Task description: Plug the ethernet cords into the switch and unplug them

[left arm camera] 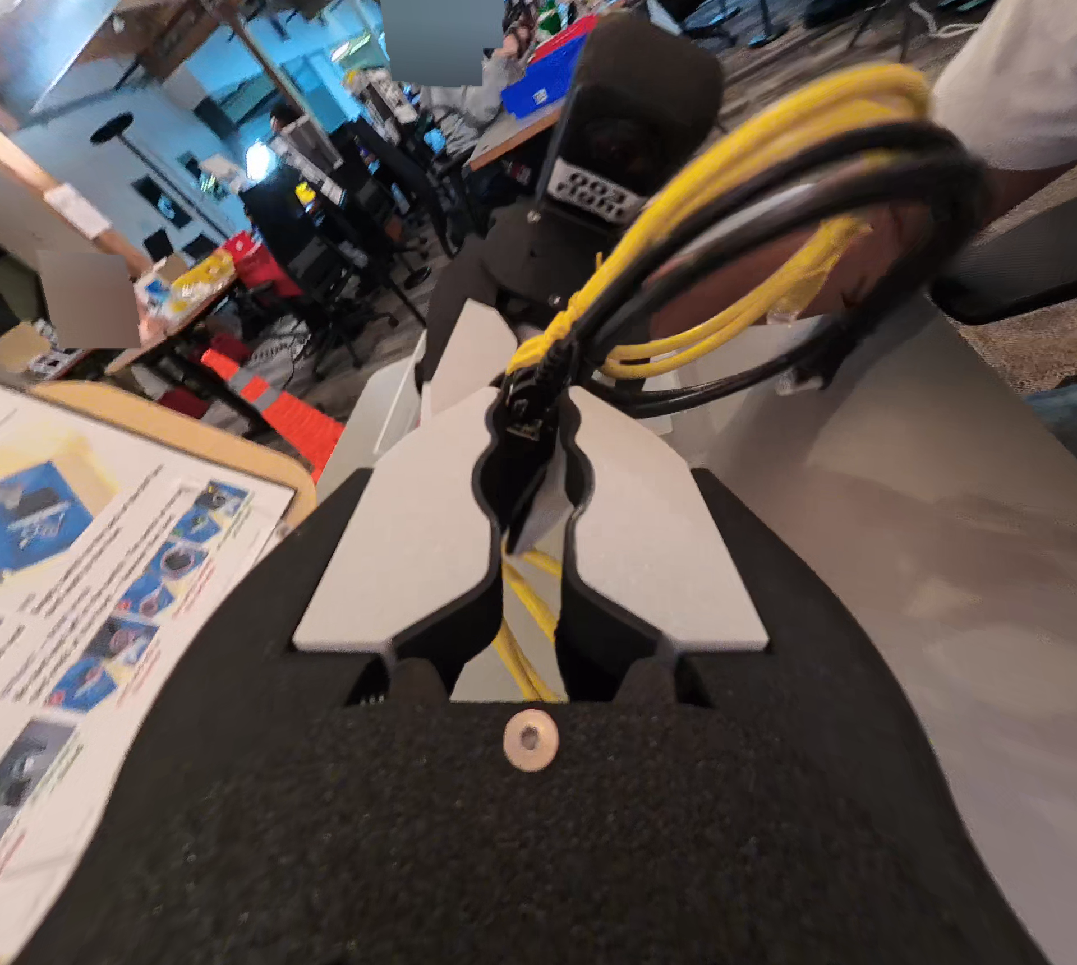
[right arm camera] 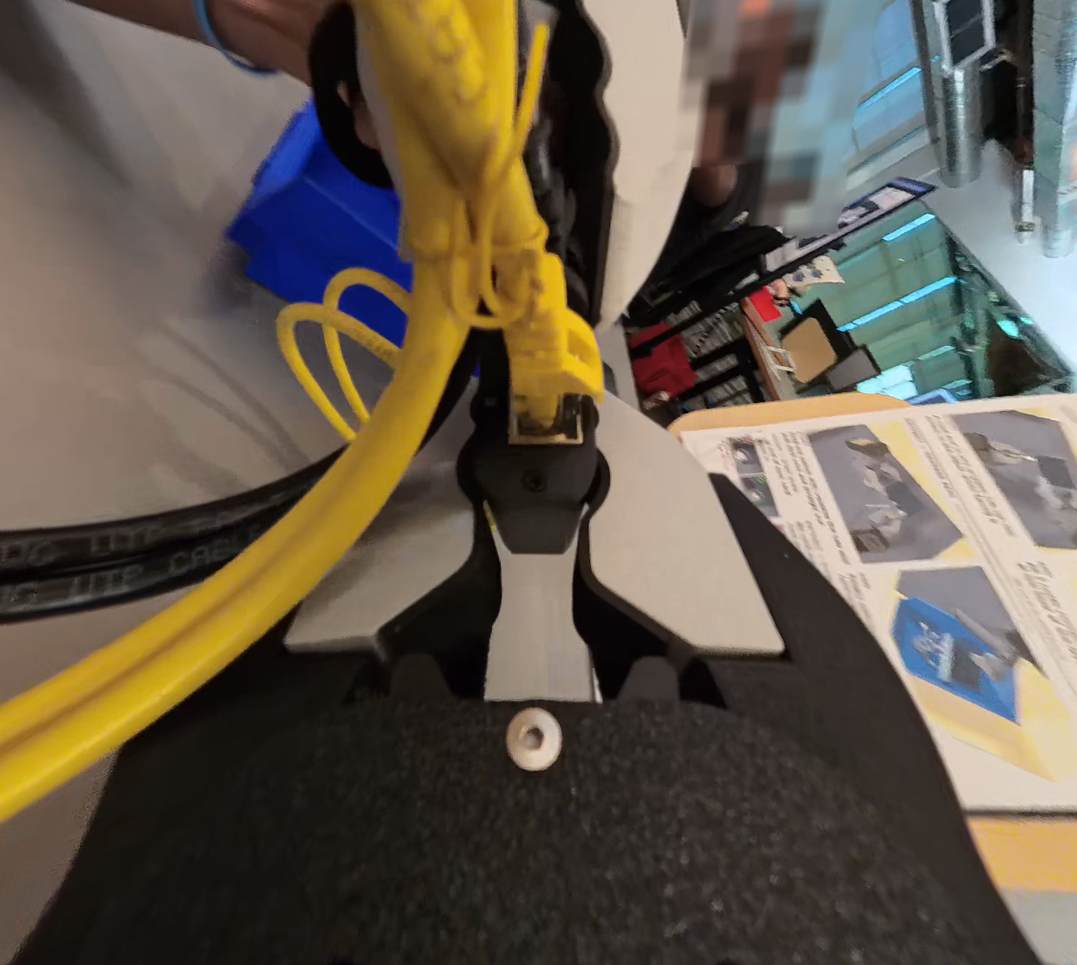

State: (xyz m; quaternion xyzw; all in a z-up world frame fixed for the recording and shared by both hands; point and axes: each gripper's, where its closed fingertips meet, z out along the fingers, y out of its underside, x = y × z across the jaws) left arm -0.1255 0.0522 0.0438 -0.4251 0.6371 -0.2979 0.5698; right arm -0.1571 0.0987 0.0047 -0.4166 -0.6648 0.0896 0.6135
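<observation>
Right fingers (right arm camera: 647, 471) clamping black switch (right arm camera: 533, 477) (yellow cord (right arm camera: 545, 354) plugged in), left fingers (left arm camera: 431, 471) likewise

Grey claw fingers (left arm camera: 419, 529), blk foam body, silver screw (left arm camera: 530, 740).

The left tool (left arm camera: 527, 447) and the right tool (right arm camera: 539, 465) face each other closely, each clamped on a black connector piece.

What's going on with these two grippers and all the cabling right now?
A person holds both grippers close together, above a grey table. The right gripper is clamped on a small black switch, which has a yellow ethernet plug seated in its port. The left gripper is shut on a black piece at the same spot, seemingly the switch or a black plug. Yellow cords and black cords loop around a forearm.
</observation>
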